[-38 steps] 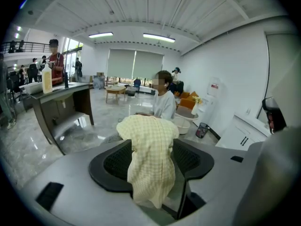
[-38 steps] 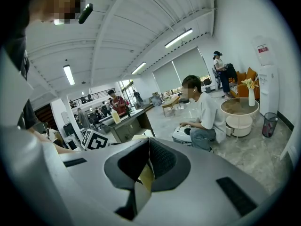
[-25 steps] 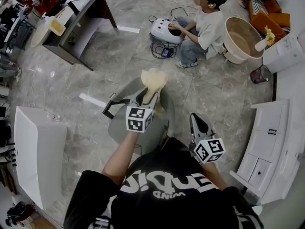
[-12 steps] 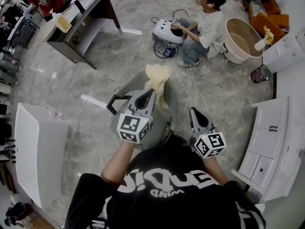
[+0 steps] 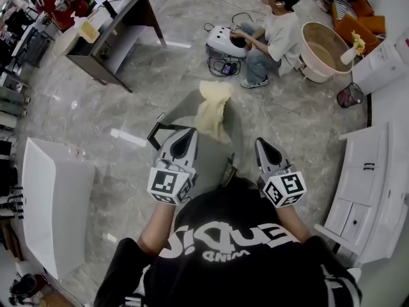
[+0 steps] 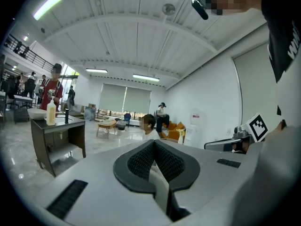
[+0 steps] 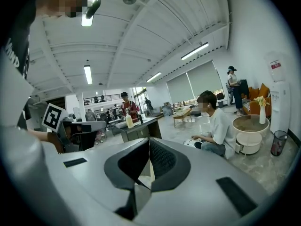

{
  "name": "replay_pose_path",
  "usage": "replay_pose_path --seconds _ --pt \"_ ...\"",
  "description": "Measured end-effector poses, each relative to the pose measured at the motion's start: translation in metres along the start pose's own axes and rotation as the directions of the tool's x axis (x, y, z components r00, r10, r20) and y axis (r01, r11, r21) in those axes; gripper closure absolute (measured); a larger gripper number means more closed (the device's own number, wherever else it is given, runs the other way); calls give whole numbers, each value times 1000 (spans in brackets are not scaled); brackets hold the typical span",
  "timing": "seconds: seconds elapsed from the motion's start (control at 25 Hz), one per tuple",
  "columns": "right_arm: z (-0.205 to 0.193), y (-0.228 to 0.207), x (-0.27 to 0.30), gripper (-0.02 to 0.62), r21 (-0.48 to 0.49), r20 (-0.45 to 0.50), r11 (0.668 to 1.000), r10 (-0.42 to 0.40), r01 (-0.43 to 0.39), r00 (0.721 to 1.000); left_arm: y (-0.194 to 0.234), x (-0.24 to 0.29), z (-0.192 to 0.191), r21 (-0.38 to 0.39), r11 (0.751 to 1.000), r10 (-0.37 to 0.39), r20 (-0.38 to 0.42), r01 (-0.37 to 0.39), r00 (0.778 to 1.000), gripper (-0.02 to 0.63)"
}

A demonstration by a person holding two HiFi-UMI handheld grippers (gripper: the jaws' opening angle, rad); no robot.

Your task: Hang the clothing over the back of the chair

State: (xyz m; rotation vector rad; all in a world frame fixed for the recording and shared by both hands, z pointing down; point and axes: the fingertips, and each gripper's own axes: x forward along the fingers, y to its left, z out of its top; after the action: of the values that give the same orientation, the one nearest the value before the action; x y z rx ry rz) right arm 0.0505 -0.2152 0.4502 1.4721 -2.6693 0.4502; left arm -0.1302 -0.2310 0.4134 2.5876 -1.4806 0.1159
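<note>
A pale yellow garment (image 5: pixel 214 106) lies draped over the far back edge of the grey chair (image 5: pixel 208 157) in the head view, hanging down toward the seat. My left gripper (image 5: pixel 189 134) is shut with nothing in it, raised above the near left of the seat and apart from the cloth. The right gripper (image 5: pixel 261 143) hovers beside the chair's right side, its jaws together and empty. In the left gripper view the left gripper (image 6: pixel 154 143) points level across the room, and so does the right gripper (image 7: pixel 149 139) in its own view; neither shows the chair.
A person (image 5: pixel 276 34) sits on the floor beyond the chair with a white device (image 5: pixel 227 41) and cables. A dark desk (image 5: pixel 114 27) stands far left, a white counter (image 5: pixel 54 203) near left, white cabinets (image 5: pixel 364 178) right, a round tub (image 5: pixel 323 48) and bin (image 5: pixel 350 98) far right.
The left gripper has let go of the garment at the chair back, drawn back toward the person and risen, now shut. The garment stays on the chair back. The right gripper rose slightly.
</note>
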Motion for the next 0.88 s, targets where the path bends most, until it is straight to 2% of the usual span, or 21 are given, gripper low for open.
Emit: replay_pose_path --seconds 0.2,0.36,0.88 --pt "-3 5 -4 580 -11 0 1000 8 -8 1000 3 -21 -3 -35 999 35 54 -33 998 589" --pt "-4 8 -4 580 -12 5 1000 16 -16 1000 1 -28 -12 -73 997 29 68 -24 997 589" --pt "-1 16 -4 580 -27 13 999 19 -18 1000 6 -29 -11 -58 998 21 56 -18 998 589"
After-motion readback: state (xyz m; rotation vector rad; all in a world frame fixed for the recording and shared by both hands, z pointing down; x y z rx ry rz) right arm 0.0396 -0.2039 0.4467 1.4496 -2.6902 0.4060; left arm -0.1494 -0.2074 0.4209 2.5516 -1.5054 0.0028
